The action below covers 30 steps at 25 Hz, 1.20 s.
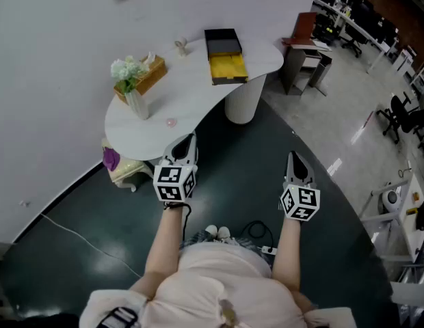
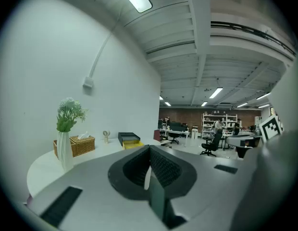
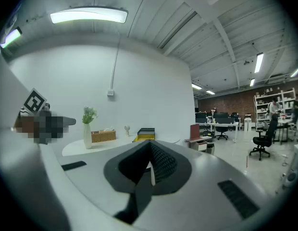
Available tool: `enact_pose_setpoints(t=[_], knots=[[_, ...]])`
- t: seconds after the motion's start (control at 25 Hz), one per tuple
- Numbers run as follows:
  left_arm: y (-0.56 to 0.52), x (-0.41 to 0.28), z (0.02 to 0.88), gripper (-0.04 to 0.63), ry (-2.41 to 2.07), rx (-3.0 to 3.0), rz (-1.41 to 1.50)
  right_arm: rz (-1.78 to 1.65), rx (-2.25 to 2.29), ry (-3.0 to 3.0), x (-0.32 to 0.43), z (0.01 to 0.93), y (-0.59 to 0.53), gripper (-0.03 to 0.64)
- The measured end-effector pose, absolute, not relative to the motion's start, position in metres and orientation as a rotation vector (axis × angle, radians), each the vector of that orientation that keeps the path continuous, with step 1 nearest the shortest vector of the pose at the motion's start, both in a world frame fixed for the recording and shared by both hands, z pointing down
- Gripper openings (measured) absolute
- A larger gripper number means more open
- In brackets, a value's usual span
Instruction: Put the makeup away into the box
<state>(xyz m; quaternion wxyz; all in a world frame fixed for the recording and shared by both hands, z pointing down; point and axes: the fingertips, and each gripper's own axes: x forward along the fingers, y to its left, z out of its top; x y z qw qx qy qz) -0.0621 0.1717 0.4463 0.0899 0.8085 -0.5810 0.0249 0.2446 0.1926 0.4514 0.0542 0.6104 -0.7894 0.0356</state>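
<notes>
While our left gripper (image 1: 187,142) and right gripper (image 1: 293,159) hang short of the surface (image 1: 198,91), fingers (image 2: 163,167) pressed together and empty, nothing is started. Next we step in for the small pink piece (image 1: 171,122), likely makeup, at its near edge; the box (image 1: 227,67) stands beyond.

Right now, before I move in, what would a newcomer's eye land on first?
The black box with its open yellow compartment, at the far end of the curved white table. Next come the vase of flowers at the table's left, and the left gripper and right gripper, both shut and empty, in front of the table.
</notes>
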Motion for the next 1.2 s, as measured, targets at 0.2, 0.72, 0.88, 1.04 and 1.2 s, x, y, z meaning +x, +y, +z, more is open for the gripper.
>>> enact_pose_setpoints(t=[0.2,0.72,0.88,1.04,1.2], knots=[[0.175,-0.066,0.448,0.026,-1.723,2.405,0.076,0.117,1.855,-2.399,0.239,0.453,0.196,0.014],[0.175,-0.068,0.454,0.026,-1.693,2.405,0.075,0.147,1.877,-2.384,0.233,0.455,0.201,0.015],[0.173,-0.068,0.46,0.028,-1.68,2.402,0.088,0.174,1.888,-2.392,0.234,0.458,0.203,0.015],[0.171,-0.07,0.461,0.028,-1.658,2.372,0.028,0.179,1.894,-2.389,0.236,0.458,0.205,0.015],[0.171,-0.071,0.46,0.036,-1.634,2.381,0.001,0.189,1.9,-2.387,0.237,0.458,0.207,0.015]])
